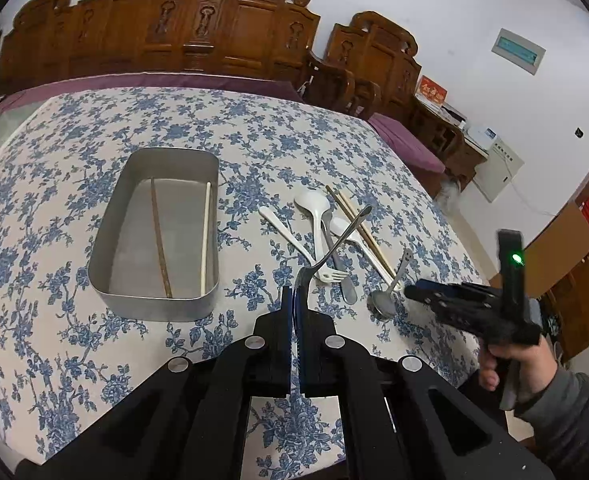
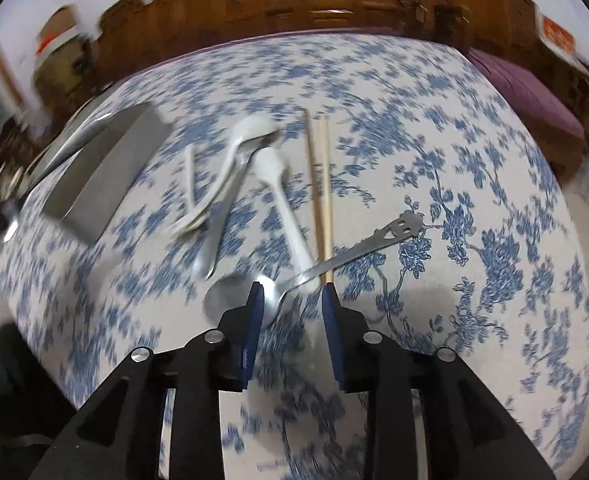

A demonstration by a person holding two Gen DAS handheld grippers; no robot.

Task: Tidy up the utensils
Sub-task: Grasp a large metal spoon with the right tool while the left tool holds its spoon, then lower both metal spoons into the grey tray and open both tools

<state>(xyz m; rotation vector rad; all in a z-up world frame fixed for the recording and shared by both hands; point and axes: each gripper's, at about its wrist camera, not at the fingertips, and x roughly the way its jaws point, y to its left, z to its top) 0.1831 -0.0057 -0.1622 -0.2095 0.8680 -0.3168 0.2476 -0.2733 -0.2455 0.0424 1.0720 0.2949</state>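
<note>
My left gripper (image 1: 296, 300) is shut on a metal fork (image 1: 334, 242) by its tine end and holds it above the table, just right of the metal tin (image 1: 106, 240). The tin holds a brown chopstick (image 1: 160, 236) and a white chopstick (image 1: 205, 236). My right gripper (image 2: 290, 292) is open, its fingers either side of a metal spoon (image 2: 334, 260) with a smiley handle. It also shows in the left wrist view (image 1: 414, 292). White spoons (image 2: 282, 208), a white fork (image 2: 192, 216) and wooden chopsticks (image 2: 321, 184) lie in a pile beside it.
The table wears a blue floral cloth (image 1: 74, 360). Carved wooden chairs (image 1: 214, 32) stand along the far edge. The right wrist view is blurred by motion. The tin shows at the left in the right wrist view (image 2: 106, 172).
</note>
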